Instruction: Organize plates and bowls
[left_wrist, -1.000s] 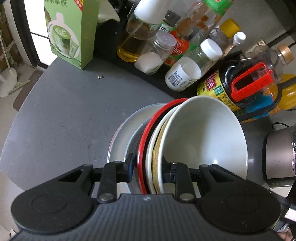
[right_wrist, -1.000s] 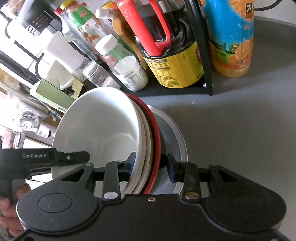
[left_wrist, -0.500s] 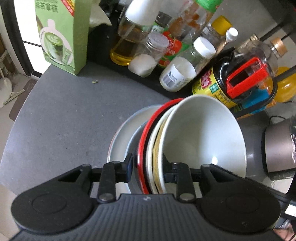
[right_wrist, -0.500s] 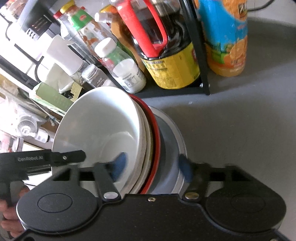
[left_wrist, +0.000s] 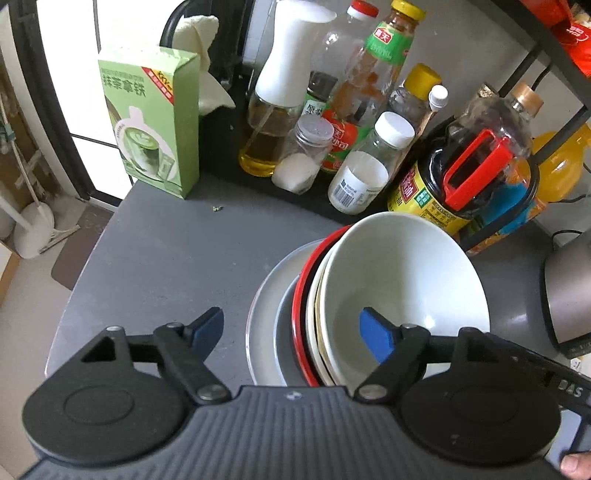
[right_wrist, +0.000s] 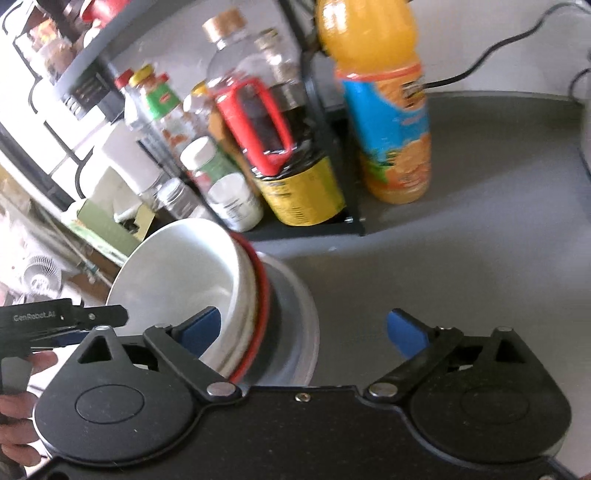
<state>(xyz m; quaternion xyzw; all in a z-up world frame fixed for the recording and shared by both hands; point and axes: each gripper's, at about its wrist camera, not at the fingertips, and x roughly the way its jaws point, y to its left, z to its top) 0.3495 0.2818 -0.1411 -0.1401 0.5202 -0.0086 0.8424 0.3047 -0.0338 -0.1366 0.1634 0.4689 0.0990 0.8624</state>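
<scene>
A nested stack stands on the grey countertop (left_wrist: 166, 258): a white bowl (left_wrist: 402, 280) on top, a cream bowl and a red-rimmed bowl (left_wrist: 300, 295) under it, and a grey plate (left_wrist: 264, 314) at the bottom. The stack also shows in the right wrist view, with the white bowl (right_wrist: 177, 273) and the plate (right_wrist: 295, 317). My left gripper (left_wrist: 291, 328) is open, its fingers spread on either side of the stack's near rim. My right gripper (right_wrist: 303, 328) is open too, close behind the stack, holding nothing.
A black rack at the back holds several bottles and jars, among them a soy sauce jug (left_wrist: 465, 181) and an orange juice bottle (right_wrist: 384, 103). A green box (left_wrist: 147, 122) stands back left. A metal appliance (left_wrist: 569, 295) sits at the right. The counter edge drops off left.
Both grippers were shut on the stack's rims a second ago. Both have opened and drawn back and up, leaving the stack on the counter.
</scene>
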